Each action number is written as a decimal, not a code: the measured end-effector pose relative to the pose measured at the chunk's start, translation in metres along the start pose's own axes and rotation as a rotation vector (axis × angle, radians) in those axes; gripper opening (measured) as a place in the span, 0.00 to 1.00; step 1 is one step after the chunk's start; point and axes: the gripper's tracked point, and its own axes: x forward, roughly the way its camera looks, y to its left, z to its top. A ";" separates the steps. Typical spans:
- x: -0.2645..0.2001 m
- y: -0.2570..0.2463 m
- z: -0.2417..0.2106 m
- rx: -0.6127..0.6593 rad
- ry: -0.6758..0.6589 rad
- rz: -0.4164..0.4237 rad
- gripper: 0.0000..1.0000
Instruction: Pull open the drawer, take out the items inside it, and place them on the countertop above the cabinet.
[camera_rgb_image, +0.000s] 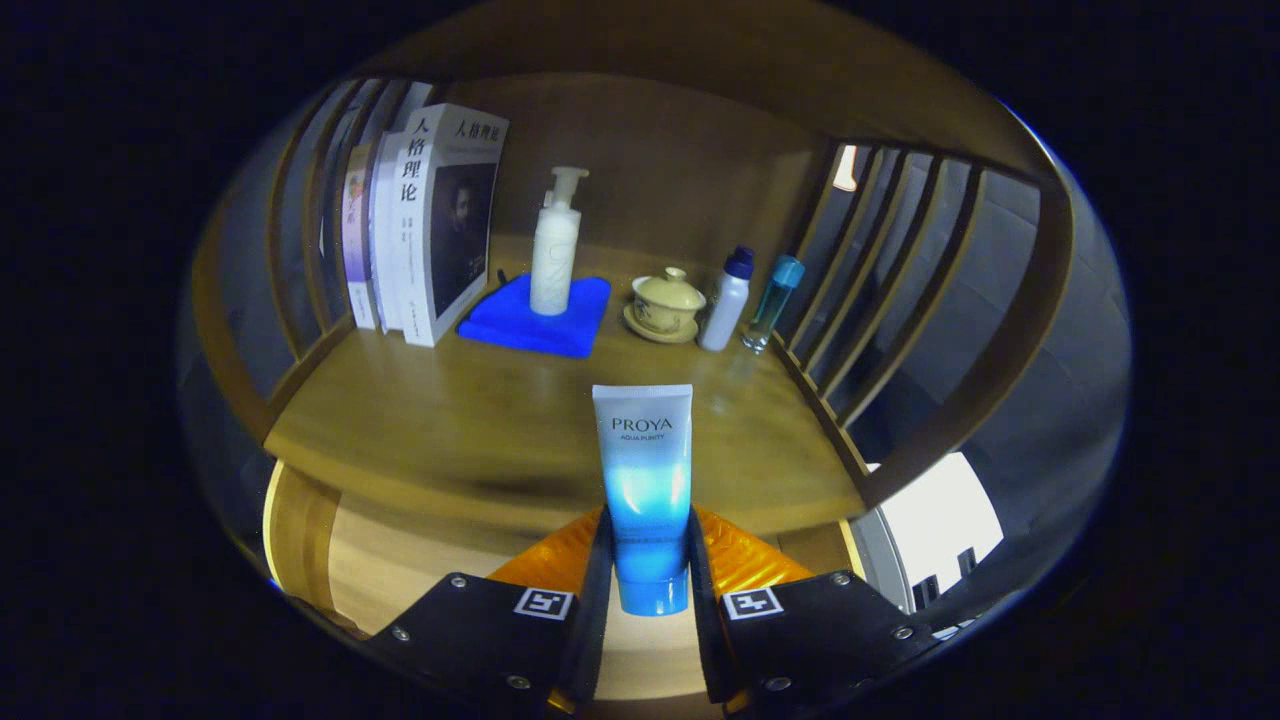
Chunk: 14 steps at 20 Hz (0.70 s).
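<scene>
Gripper (648, 580) fingers clamp a blue tube (642, 480) from both sides, cap downward, held over the front edge of the wooden countertop (450, 420). Beyond stand a pump bottle (555, 250) on a blue cloth (535, 318), a lidded cup (667, 300), two bottles (728, 298), seemingly capped, and upright books (425, 225).

Blue-and-white squeeze tube (642, 470): upright, cap end down, flat crimped end up; body white at the top, grading to bright blue toward the cap. Clamped near its lower part between the two fingers of the gripper (648, 570), one pressing each side. Held over the front edge of the wooden countertop (420, 420). Light wood surface, apparently the open drawer (400, 560), shows below the countertop's front edge.
</scene>
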 end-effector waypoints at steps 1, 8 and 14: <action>0.009 0.001 0.005 -0.001 0.000 0.009 0.41; 0.050 0.040 0.031 0.101 -0.021 0.135 0.40; 0.069 0.043 0.030 0.095 -0.030 0.149 0.41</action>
